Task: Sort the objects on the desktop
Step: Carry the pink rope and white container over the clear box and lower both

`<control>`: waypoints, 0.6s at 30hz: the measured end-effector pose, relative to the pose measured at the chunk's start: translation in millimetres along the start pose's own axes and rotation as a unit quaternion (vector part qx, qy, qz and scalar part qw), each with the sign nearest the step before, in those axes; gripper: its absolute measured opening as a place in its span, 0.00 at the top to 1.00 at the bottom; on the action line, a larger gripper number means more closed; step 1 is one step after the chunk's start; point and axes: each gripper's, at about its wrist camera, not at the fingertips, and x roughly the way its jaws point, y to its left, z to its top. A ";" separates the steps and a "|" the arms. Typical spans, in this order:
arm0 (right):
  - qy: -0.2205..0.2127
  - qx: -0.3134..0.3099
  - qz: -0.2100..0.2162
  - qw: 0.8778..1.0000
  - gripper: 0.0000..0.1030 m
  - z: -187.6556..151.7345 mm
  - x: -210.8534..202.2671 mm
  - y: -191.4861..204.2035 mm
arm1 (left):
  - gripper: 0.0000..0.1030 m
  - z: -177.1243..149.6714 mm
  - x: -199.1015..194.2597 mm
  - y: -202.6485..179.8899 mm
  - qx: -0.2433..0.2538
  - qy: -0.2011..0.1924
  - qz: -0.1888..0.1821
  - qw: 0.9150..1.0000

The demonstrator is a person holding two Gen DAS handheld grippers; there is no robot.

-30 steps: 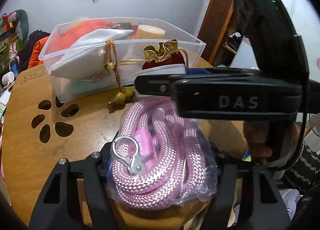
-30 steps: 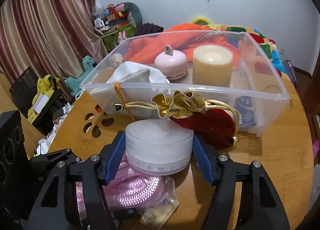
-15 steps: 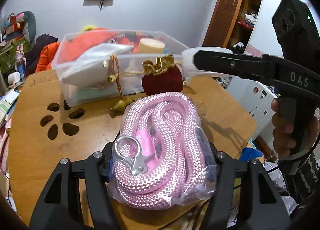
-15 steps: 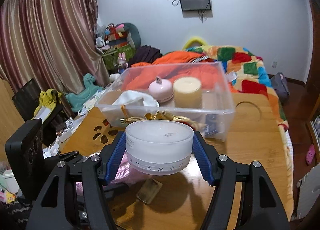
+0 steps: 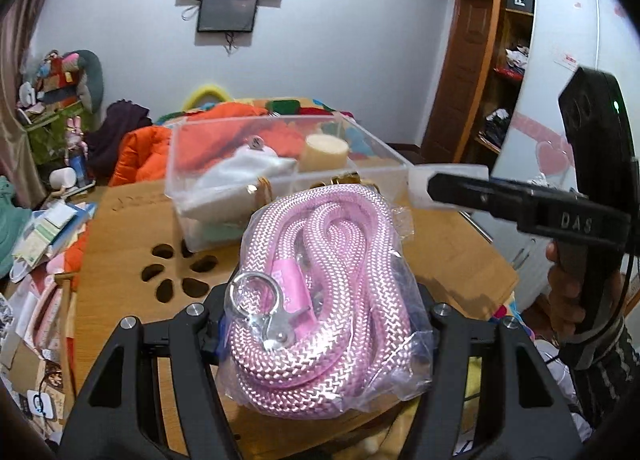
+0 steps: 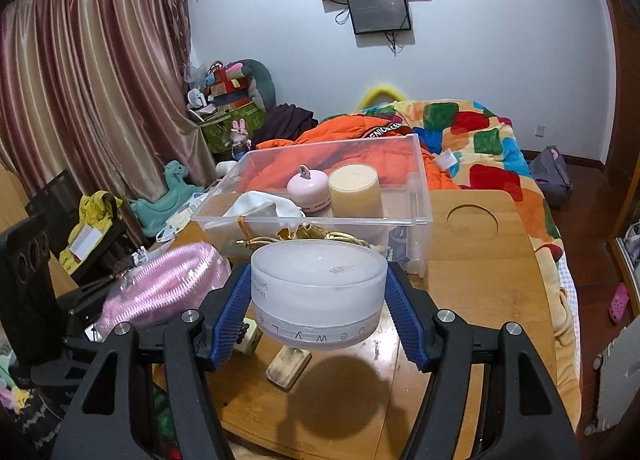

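Observation:
My left gripper (image 5: 320,320) is shut on a coiled pink rope in a clear plastic bag (image 5: 324,280), held above the wooden table (image 5: 120,252). My right gripper (image 6: 316,312) is shut on a frosted white round jar (image 6: 318,296), its blue pads (image 6: 230,316) pressing both sides, lifted over the table. A clear plastic bin (image 6: 320,220) stands behind both; it holds a white pouch (image 6: 260,206), a pink round gadget (image 6: 308,190) and a cream candle (image 6: 354,190). The bagged rope (image 6: 168,280) shows at the left of the right wrist view. The jar (image 5: 416,188) peeks out at the right of the left wrist view.
A gold-trimmed red pouch (image 6: 316,234) lies against the bin's front wall. A small wooden block (image 6: 288,366) and a pale die-like piece (image 6: 246,340) lie on the table below the jar. Paw-shaped cut-outs (image 5: 176,272) pierce the table. A bed with a colourful blanket (image 6: 480,148) stands behind.
Both grippers have risen and drawn back from the bin with their loads. The right gripper, which crossed right above the rope, now sits off to the right.

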 end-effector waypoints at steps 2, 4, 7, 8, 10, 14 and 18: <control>-0.003 -0.003 0.000 1.000 0.39 0.3 -2.4 0.2 | 0.39 3.6 -4.8 -1.5 -0.004 -0.007 0.008 1.000; -0.006 -0.006 0.000 1.000 0.39 0.6 -4.7 0.4 | 0.39 7.4 -8.3 0.5 -0.005 -0.015 0.016 1.000; -0.010 -0.008 0.001 1.000 0.39 3.0 -7.5 0.2 | 0.39 15.5 -14.3 3.7 -0.006 -0.029 0.023 0.999; -0.012 -0.009 0.001 1.000 0.39 4.5 -8.2 -0.1 | 0.39 18.5 -15.9 5.2 -0.008 -0.035 0.023 0.999; -0.014 -0.011 -0.001 1.000 0.39 7.5 -8.2 -1.0 | 0.39 24.1 -18.8 6.8 -0.010 -0.042 0.026 0.999; -0.020 -0.015 -0.007 1.000 0.39 15.5 -7.2 -4.3 | 0.39 37.0 -21.2 13.9 -0.012 -0.056 0.036 0.998; -0.028 -0.018 -0.013 0.999 0.39 26.5 -5.8 -8.8 | 0.39 49.4 -20.1 22.6 -0.013 -0.066 0.043 0.997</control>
